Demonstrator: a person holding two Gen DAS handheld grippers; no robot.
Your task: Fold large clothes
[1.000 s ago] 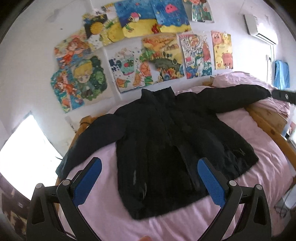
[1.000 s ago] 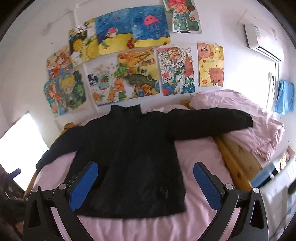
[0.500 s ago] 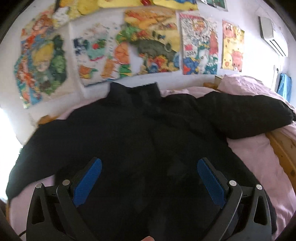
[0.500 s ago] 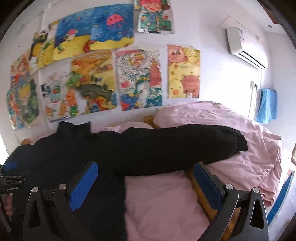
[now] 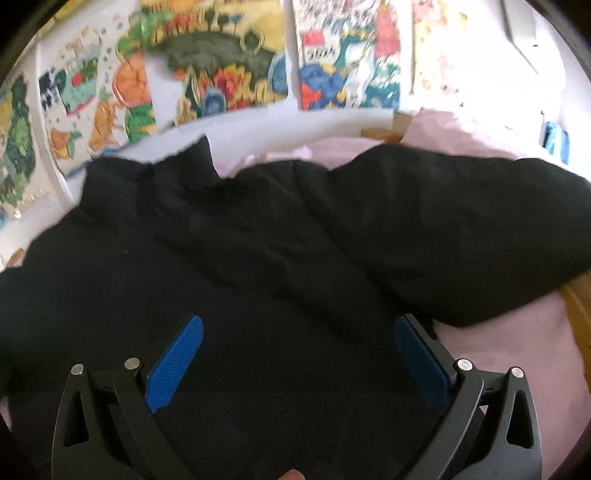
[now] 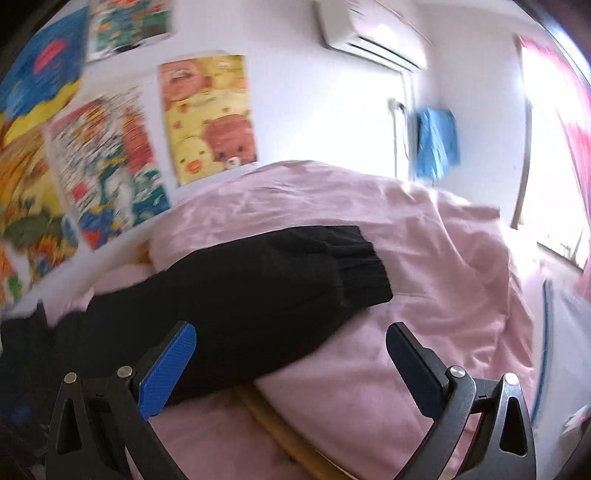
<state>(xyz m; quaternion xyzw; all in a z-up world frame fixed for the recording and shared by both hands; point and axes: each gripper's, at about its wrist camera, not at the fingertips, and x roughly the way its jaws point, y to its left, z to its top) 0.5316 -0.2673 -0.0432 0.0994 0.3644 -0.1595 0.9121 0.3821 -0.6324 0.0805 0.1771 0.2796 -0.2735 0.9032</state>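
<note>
Both grippers gape wide and hold nothing: the left gripper [image 5: 297,360] hangs over the black jacket's [image 5: 236,280] chest, the right gripper [image 6: 290,356] near its outstretched sleeve [image 6: 266,288]. Spread flat on the pink bedding [image 6: 436,280], the jacket points its collar [image 5: 173,170] at the postered wall, and the sleeve runs sideways, cuff [image 6: 360,266] ending on open pink quilt.

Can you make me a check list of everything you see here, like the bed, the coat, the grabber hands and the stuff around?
Surface: pink bed sheet, rumpled pink duvet.
Job's things: black jacket spread flat, collar toward the wall; its sleeve lies across the duvet, unfolded.
Clutter: nothing seen.
Grippers: left gripper open over the jacket body; right gripper open near the sleeve; neither holds anything.
Cables: one thin cord down the wall.
Surroundings: drawings on the wall, air conditioner, blue cloth hanging, bright window.
</note>
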